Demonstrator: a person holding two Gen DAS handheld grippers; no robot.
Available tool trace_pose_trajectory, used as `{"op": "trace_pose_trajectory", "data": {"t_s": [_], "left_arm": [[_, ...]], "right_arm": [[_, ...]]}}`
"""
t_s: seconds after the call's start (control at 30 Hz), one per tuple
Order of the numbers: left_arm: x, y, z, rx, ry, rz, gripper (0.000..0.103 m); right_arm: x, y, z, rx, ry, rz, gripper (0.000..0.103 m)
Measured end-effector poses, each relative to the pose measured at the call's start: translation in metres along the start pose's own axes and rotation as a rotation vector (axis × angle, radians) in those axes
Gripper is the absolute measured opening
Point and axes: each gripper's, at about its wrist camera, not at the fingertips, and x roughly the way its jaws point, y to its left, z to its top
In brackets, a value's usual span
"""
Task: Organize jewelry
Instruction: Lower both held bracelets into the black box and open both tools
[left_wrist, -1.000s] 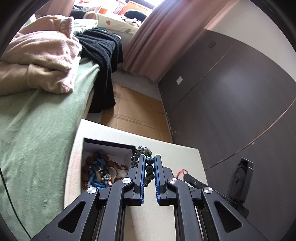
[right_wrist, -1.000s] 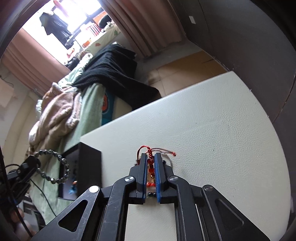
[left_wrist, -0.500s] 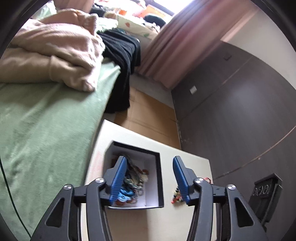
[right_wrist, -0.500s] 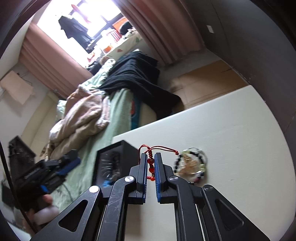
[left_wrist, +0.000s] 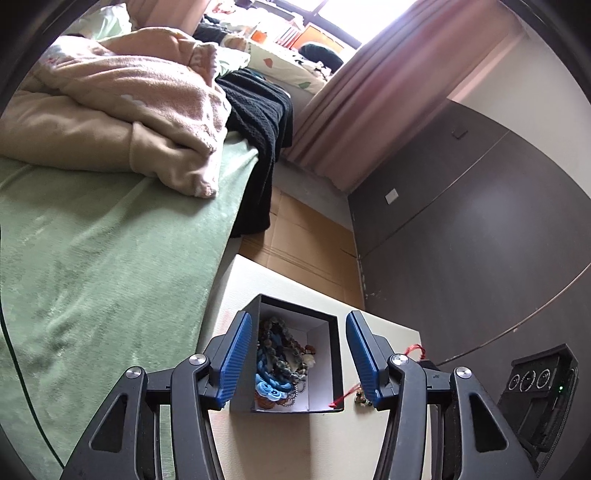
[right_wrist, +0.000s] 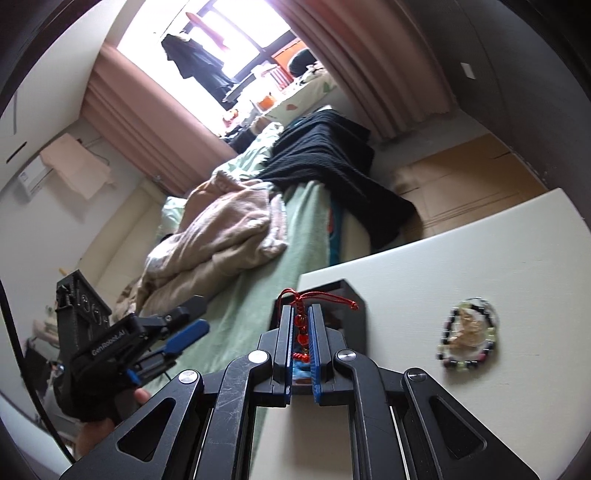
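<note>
While the red corded charm (right_wrist: 302, 325) hung pinched between the pressed-together fingers of the right claw (right_wrist: 300, 314), the black jewelry box (left_wrist: 334, 354) sat just beyond and below it on the tabletop (right_wrist: 461, 266). A beaded bracelet (right_wrist: 467, 339) lay to that claw's right. Left claw (left_wrist: 299, 325) stood spread, empty, over the box.
</note>
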Motion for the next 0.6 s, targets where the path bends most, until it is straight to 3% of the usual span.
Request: {"op": "trace_pose_trajectory", "data": {"t_s": [0.4, 0.47, 0.5, 0.53, 0.6], "left_arm": [[0.006, 0.007, 0.009, -0.022, -0.003, 0.006, 0.054], [0.009, 0.008, 0.009, -0.027, 0.003, 0.010, 0.054], [0.011, 0.007, 0.009, -0.027, 0.004, 0.012, 0.054], [0.011, 0.007, 0.009, -0.026, 0.005, 0.012, 0.054], [0.013, 0.004, 0.008, -0.024, 0.004, 0.009, 0.054]], "right_arm": [[0.045, 0.021, -0.003, 0.000, 0.030, 0.066, 0.010], [0.055, 0.025, -0.004, -0.039, 0.068, 0.044, 0.032], [0.059, 0.024, -0.006, -0.047, 0.096, 0.033, 0.055], [0.063, 0.023, -0.007, -0.048, 0.118, 0.016, 0.063], [0.061, 0.015, -0.006, -0.032, 0.104, -0.027, 0.063]]}}
